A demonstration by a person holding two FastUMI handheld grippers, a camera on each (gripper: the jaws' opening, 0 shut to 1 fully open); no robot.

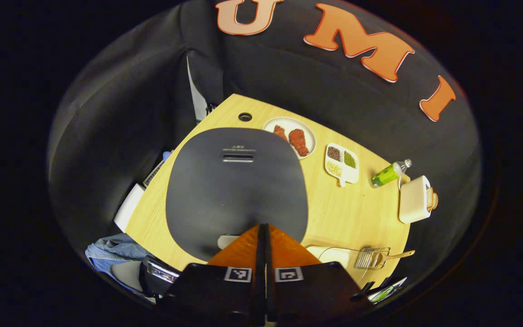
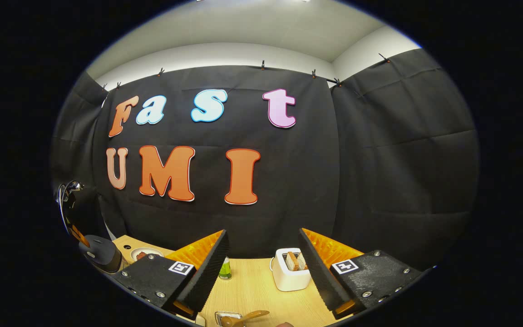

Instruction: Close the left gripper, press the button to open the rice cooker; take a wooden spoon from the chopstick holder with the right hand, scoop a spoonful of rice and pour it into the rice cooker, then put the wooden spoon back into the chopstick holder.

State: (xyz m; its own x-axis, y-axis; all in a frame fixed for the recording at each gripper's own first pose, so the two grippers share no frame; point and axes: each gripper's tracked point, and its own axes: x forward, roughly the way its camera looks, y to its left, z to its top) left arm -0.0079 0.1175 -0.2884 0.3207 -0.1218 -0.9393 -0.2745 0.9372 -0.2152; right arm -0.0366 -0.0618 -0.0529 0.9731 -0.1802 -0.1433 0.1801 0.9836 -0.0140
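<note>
Here, reading the left gripper view from left to right, the rice cooker (image 1: 236,186) comes first: a broad dark lid, still down, on the wooden table (image 1: 334,213). The left gripper (image 1: 263,247) hangs just above the lid's near edge with its two fingers pressed together, nothing between them, which suits a button press. A pale tab beside the fingertips, at the lid's front, may be the button (image 1: 227,240), though I cannot be sure. Judging by its build, the cooker is heavy and rigid, so it should stay put under a firm downward push, and the lid will likely spring up.

Further right lie a plate (image 1: 291,134), a divided dish of grains (image 1: 341,165), a green bottle (image 1: 388,173) on its side and a toaster (image 1: 416,200). Near the table's front edge the wire chopstick holder (image 1: 370,258) carries the wooden spoon (image 1: 397,255), handle pointing right.

In the right gripper view, the other gripper and the cooker sit at far left. The right gripper (image 2: 263,268) is held level above the table with its fingers wide apart and empty. The spoon (image 2: 243,318) lies below them. It looks light, stiff and smooth, so it could swivel in a pinch. The safest hold seems mid-handle, across the flat, well clear of the bowl.
</note>
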